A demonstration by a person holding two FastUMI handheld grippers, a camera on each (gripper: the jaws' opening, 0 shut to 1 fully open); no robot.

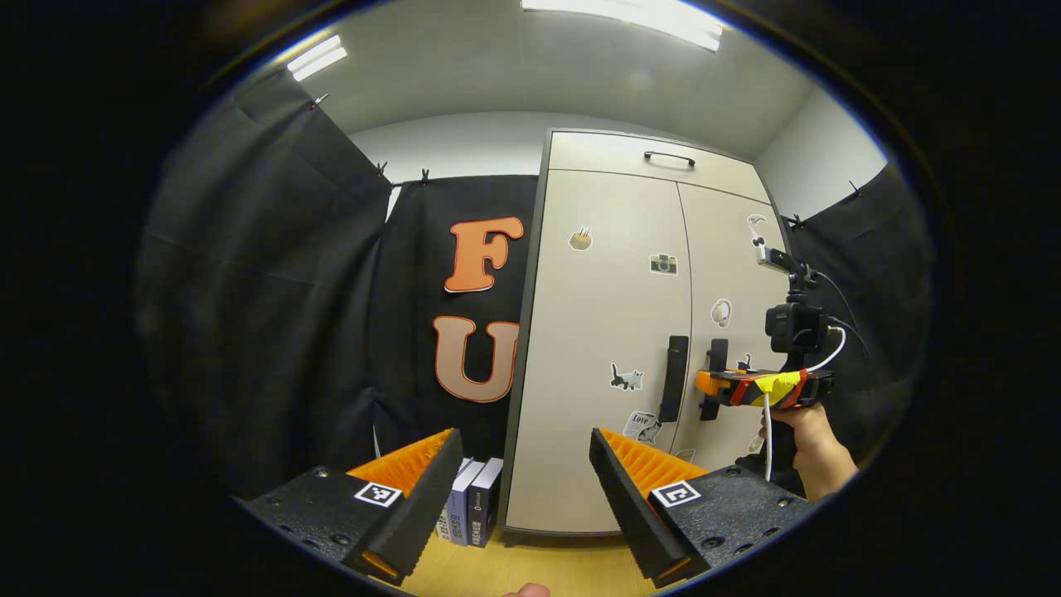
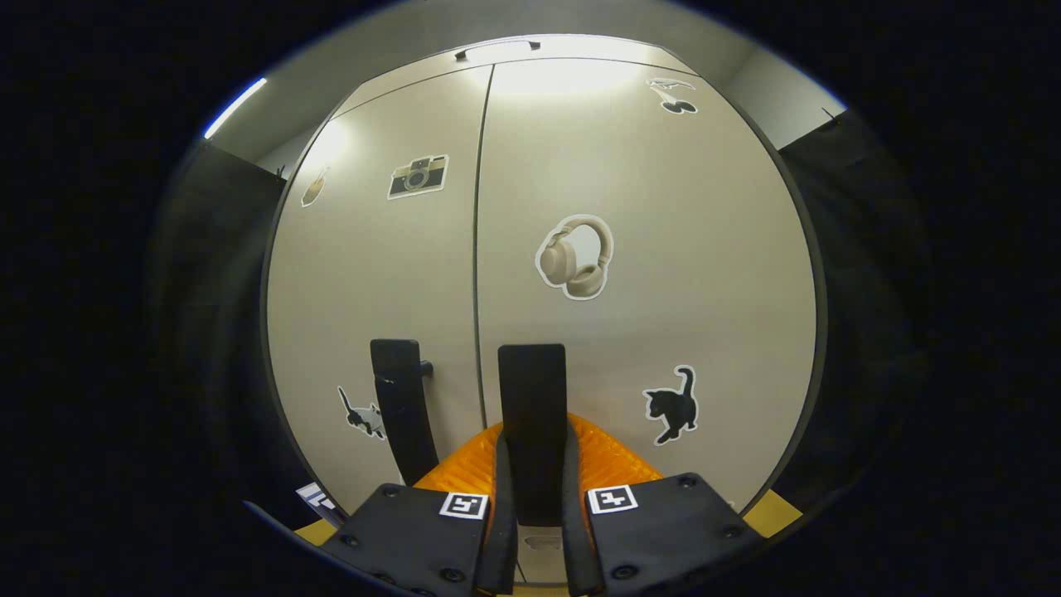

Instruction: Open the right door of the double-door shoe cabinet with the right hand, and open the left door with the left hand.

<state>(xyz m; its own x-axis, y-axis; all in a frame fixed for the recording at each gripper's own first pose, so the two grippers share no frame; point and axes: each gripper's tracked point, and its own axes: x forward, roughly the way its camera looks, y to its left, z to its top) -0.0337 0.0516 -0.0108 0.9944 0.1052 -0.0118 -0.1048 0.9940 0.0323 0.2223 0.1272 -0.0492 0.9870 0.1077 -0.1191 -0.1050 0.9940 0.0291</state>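
- The shoe cabinet (image 1: 613, 348) stands at centre right of the left gripper view, both doors closed.
- The left gripper (image 1: 526, 497) is wide apart at the bottom, holding nothing.
- The right gripper (image 2: 532, 506) is closed around the right door handle (image 2: 532, 390) at bottom centre of the right gripper view.

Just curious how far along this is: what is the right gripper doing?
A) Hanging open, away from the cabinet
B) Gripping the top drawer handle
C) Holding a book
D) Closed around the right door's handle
D: in the right gripper view, the right gripper has both fingers pressed against the right door's handle.
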